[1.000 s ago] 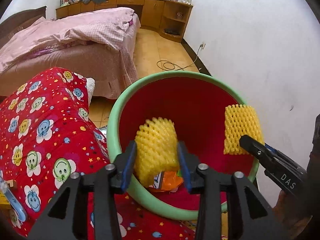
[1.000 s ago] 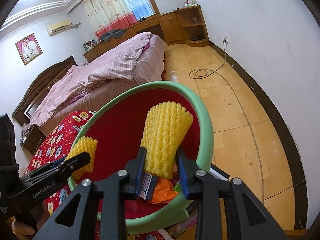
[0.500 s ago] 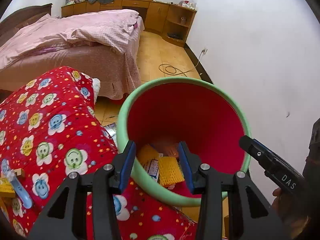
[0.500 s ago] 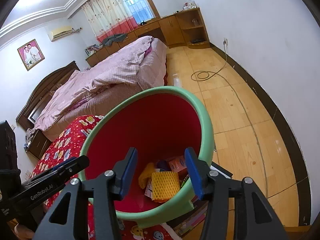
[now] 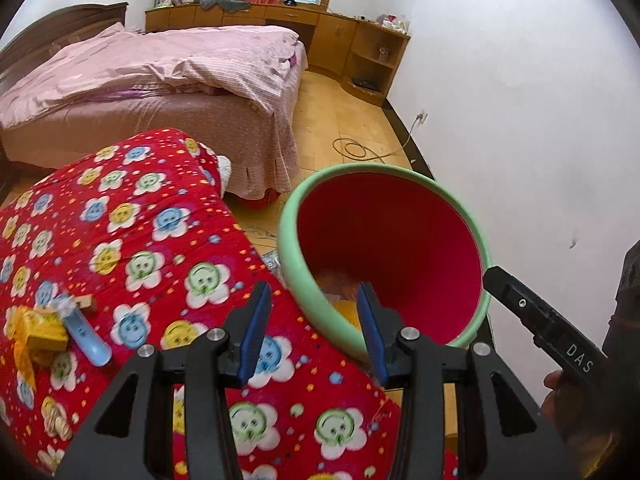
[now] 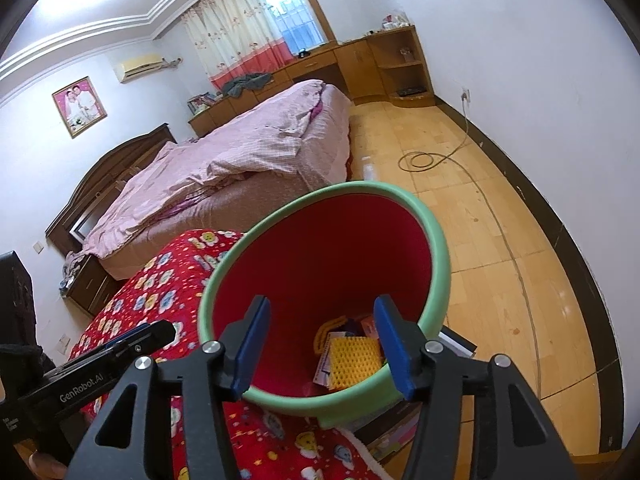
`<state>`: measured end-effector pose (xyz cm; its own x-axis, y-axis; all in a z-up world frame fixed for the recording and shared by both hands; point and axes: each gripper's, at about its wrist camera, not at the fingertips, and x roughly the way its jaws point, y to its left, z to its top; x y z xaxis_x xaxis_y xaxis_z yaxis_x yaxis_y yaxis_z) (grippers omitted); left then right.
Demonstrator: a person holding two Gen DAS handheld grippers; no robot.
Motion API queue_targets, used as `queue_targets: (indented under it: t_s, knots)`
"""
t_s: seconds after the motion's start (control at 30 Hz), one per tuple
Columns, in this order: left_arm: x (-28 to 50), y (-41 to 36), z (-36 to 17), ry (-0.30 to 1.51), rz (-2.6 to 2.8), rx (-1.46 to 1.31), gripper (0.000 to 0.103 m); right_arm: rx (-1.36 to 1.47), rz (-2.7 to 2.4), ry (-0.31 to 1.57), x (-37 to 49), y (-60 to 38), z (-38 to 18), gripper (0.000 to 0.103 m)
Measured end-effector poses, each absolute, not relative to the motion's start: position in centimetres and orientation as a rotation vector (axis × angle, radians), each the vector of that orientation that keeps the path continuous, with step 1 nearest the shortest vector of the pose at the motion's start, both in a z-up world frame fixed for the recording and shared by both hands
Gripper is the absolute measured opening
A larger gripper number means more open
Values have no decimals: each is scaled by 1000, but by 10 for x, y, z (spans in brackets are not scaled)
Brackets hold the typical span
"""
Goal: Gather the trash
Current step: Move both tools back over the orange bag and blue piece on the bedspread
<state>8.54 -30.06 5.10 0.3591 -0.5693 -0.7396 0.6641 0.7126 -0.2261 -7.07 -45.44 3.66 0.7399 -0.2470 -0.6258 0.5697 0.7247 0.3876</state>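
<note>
A red bin with a green rim [image 5: 460, 208] [image 6: 436, 240] stands beside the red flowered quilt [image 5: 140, 240]. Inside it lie a yellow foam net [image 6: 354, 360] and paper scraps. My left gripper [image 5: 314, 320] is open and empty, over the quilt's edge by the bin rim. My right gripper [image 6: 322, 334] is open and empty, just above the bin's near rim. More trash lies on the quilt at left: a yellow wrapper [image 5: 36, 330] and a blue plastic piece [image 5: 86, 334].
A pink bed [image 5: 160, 80] stands behind the quilt. A wooden floor [image 6: 500, 240] with a coiled cable [image 6: 420, 158] runs along the white wall at right. Books or boxes [image 6: 456, 344] sit under the bin.
Both grippers opened and dropped their yellow foam nets into the bin. Both have since pulled back, and the left one has swung left over the quilt.
</note>
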Motion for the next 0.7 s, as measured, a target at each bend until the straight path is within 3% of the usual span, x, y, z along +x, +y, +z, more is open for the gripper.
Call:
queue_targets:
  t_s: [0.7]
  knots:
    - [78, -189, 69, 870, -606, 45, 44, 563, -332, 571, -59, -384, 65, 61]
